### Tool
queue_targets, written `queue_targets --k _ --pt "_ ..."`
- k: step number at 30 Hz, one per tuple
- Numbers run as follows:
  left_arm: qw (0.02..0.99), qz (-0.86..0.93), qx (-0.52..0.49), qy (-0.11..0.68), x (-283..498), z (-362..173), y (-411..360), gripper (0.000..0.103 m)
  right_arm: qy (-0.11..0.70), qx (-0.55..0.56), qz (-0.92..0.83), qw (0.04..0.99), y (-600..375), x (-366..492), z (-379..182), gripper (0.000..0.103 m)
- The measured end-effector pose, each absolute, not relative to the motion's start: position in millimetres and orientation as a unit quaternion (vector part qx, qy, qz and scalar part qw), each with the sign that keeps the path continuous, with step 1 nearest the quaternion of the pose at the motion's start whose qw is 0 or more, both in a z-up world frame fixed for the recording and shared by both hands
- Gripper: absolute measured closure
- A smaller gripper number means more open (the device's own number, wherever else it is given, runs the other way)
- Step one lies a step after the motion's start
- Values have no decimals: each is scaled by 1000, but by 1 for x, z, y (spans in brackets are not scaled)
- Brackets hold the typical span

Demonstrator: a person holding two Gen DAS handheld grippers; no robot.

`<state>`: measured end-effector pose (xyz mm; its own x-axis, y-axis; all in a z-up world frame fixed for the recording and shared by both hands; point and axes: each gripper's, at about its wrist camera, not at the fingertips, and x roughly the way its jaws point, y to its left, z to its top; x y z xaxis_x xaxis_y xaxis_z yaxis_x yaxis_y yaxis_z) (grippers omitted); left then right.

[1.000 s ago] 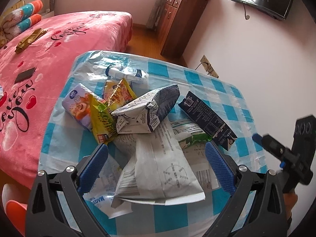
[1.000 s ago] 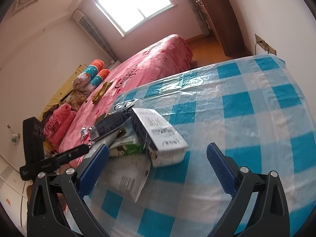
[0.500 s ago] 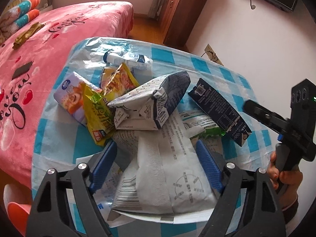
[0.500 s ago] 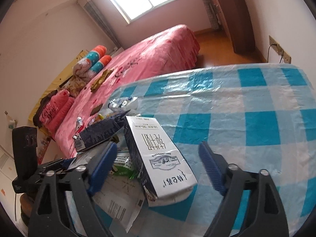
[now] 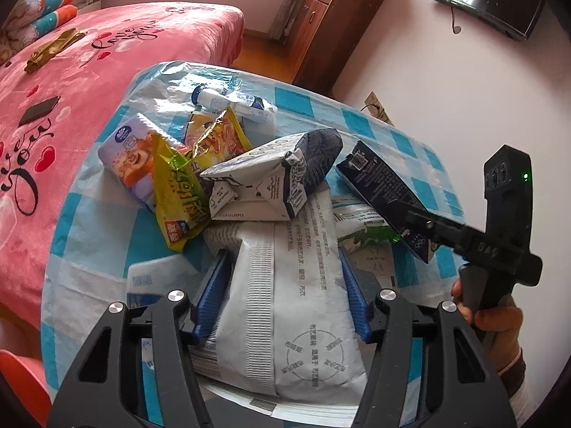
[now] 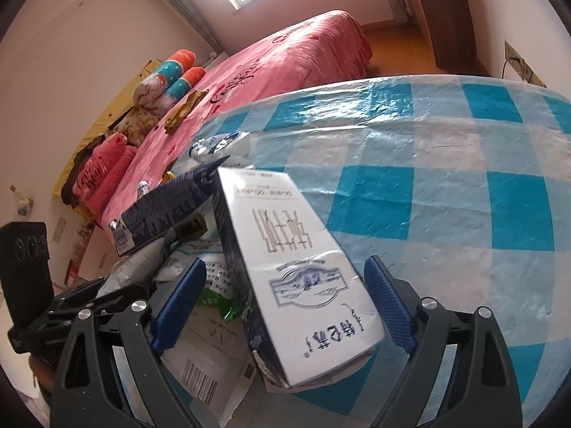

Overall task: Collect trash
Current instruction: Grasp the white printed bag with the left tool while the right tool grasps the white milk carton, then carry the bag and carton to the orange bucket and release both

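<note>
A pile of trash lies on the blue-checked table (image 5: 89,235). My left gripper (image 5: 283,271) has its blue fingers on both sides of a white printed bag (image 5: 285,306), closing in on it. Beyond the bag lies a crushed white and dark carton (image 5: 278,178), yellow snack wrappers (image 5: 182,185) and a dark box (image 5: 385,185). My right gripper (image 6: 285,292) is open around a white and navy milk carton (image 6: 296,271); its fingers stand beside the carton with gaps. The right gripper also shows in the left wrist view (image 5: 474,246).
A tissue pack (image 5: 125,153) and a white tube (image 5: 228,101) lie at the table's far left. A pink bed (image 5: 89,53) stands beyond the table, a wooden cabinet (image 5: 328,25) by the wall. The table's right half (image 6: 446,178) shows only cloth.
Both grippers moved forward into the pile. The left fingers narrowed around the white bag. The right fingers narrowed around the milk carton.
</note>
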<state>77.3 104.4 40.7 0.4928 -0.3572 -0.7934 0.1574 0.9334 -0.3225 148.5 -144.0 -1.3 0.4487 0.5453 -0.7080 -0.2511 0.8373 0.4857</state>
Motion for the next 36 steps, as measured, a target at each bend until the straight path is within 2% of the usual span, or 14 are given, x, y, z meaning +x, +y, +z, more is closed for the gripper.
queue_targets --k 5,13,27,36 --pt "857 -155 -117 477 67 40 109 44 460 145 238 843 -136 135 4 35" --pt "857 -167 -135 468 46 41 117 45 443 137 217 859 -132 109 10 36" --pt "853 -209 -156 451 -8 47 120 47 403 197 221 866 -142 24 32 36" --pt "852 -217 -170 444 -40 47 130 47 407 219 242 853 -126 -26 37 36"
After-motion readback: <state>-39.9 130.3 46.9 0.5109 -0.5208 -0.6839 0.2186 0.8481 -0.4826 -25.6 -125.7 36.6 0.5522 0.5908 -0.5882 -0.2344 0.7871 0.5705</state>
